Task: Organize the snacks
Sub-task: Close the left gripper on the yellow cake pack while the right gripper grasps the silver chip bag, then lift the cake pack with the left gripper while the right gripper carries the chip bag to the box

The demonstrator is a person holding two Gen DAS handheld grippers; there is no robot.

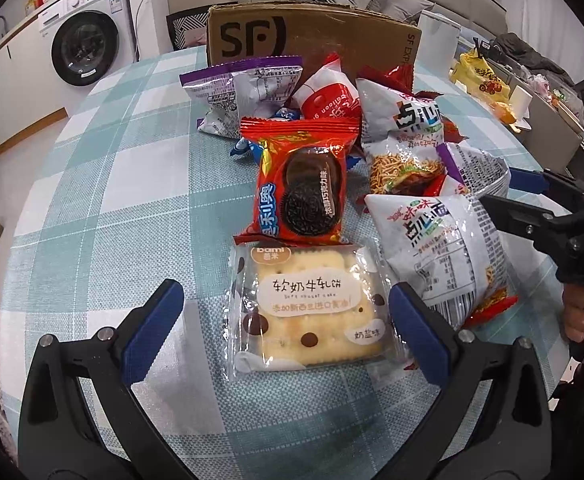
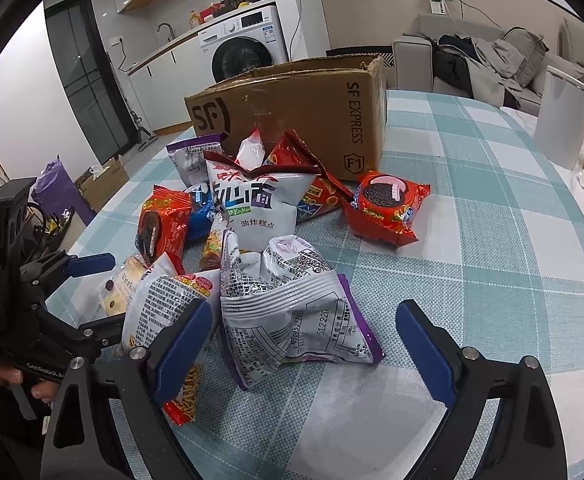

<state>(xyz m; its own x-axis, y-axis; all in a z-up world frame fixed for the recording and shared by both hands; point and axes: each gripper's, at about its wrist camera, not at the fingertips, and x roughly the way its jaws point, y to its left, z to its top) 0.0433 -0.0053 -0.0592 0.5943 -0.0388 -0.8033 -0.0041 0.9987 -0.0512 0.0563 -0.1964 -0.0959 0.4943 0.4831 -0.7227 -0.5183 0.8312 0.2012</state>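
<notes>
Left wrist view: the left gripper is spread wide around the cracker pack, not pinching it — the snack pile lies between it and the cardboard box.

Right wrist view: the right gripper is also spread, its fingers flanking a purple-edged bag, with the box behind the pile.

Setting: a lived-in home, open-plan living and utility area.
Laundry corner: front-loading washing machine set under a counter with a faucet beside it.
Lounge: grey sofa piled with clothes.
Dining: table under a checked tablecloth, carrying a cardboard shipping box.
</notes>
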